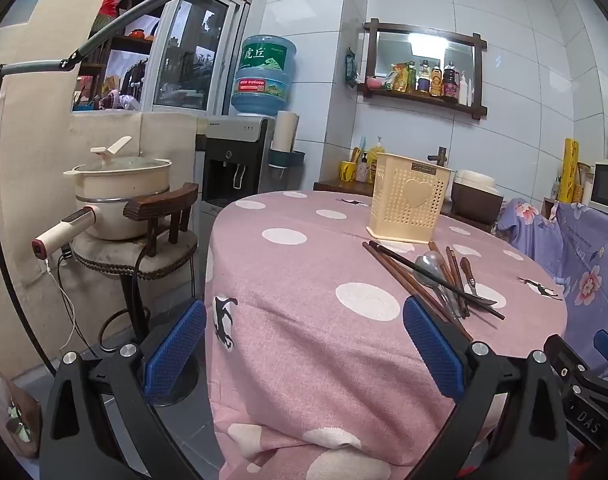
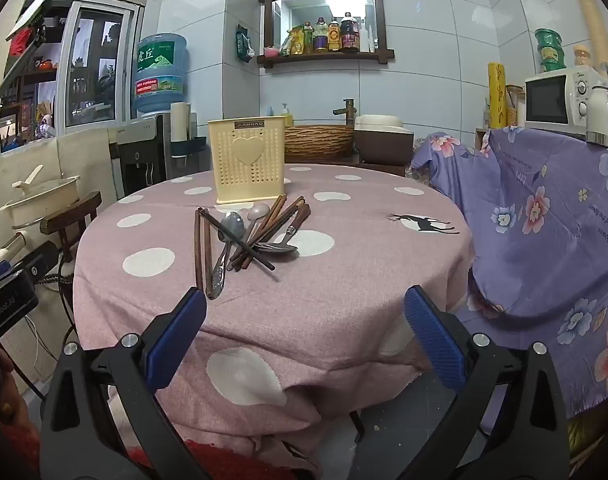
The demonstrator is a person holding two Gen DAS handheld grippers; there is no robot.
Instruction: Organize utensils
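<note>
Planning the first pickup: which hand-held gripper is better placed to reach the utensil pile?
Probably right. The right hand-held gripper is open and faces the utensil pile almost head-on, while the left hand-held gripper, also open, has it off to its right.

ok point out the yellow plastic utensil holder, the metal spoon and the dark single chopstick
yellow plastic utensil holder [image 2: 246, 160], right wrist view, front wall heart
metal spoon [image 2: 232, 225], right wrist view, bowl
dark single chopstick [image 2: 244, 245], right wrist view, mid shaft
</note>
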